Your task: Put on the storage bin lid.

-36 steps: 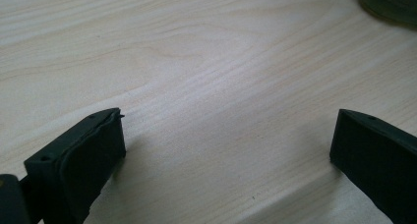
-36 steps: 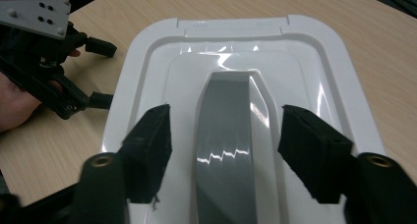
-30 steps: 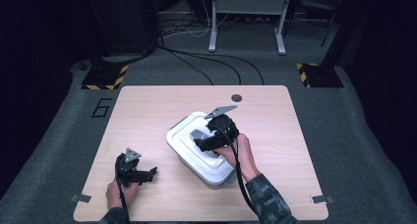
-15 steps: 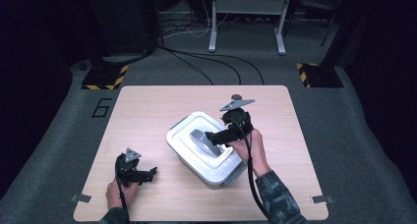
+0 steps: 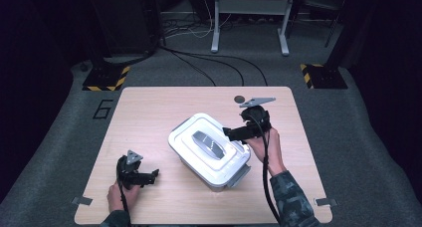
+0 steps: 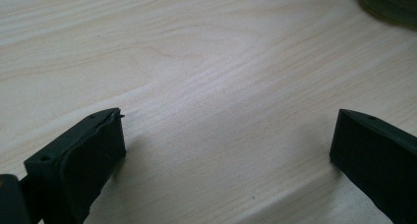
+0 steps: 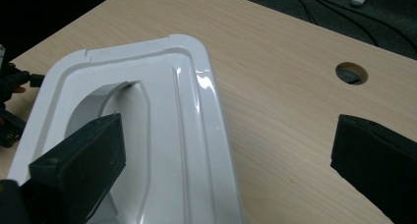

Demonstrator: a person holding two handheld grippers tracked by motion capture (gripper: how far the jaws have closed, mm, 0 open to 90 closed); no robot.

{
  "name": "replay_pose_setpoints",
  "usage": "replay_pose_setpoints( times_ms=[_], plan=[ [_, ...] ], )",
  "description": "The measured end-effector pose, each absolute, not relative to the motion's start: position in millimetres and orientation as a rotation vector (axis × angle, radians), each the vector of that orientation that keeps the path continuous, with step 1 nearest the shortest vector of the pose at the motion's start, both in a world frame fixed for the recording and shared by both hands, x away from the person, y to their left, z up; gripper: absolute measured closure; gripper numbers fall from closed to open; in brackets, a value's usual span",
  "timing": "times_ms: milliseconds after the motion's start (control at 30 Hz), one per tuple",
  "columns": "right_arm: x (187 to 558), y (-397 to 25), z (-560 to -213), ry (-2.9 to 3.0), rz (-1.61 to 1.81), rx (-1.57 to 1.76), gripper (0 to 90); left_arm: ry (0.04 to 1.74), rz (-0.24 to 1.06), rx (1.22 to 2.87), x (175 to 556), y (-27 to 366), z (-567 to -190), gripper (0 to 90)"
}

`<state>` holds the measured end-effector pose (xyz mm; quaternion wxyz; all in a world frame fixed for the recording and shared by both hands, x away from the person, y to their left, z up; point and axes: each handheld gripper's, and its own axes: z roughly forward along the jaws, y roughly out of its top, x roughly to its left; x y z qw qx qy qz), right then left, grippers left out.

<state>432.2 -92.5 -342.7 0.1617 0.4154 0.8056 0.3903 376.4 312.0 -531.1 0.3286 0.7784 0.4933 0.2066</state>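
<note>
Your right gripper [image 5: 230,133]: jaws spread wide, nothing held; one jaw over lid of white container [image 5: 209,150], other over bare table [image 5: 149,117]. Contact with lid: cannot tell. Your left gripper [image 5: 152,175]: jaws wide apart, empty, low over wood near front-left corner, well apart from container. Container sits mid-table, turned diagonally, lid on, grey handle [image 5: 208,142] recessed in top; contents hidden. Round hole [image 5: 239,99] near far edge. Open tabletop left and right of container

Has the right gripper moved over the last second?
Yes. The right gripper has moved rightward off the middle of the white box, toward the table's right edge, and now sits beside the box's right side, jaws open.
</note>
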Motion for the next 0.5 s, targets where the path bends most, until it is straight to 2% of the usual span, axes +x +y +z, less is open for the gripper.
replay_pose_setpoints(
  times_ms=[500],
  plan=[
    [435, -141, -354, 2.240, 1.048, 1.310, 0.0, 1.295, 0.543, 2.035, 376, 312, -531, 0.0]
  ],
)
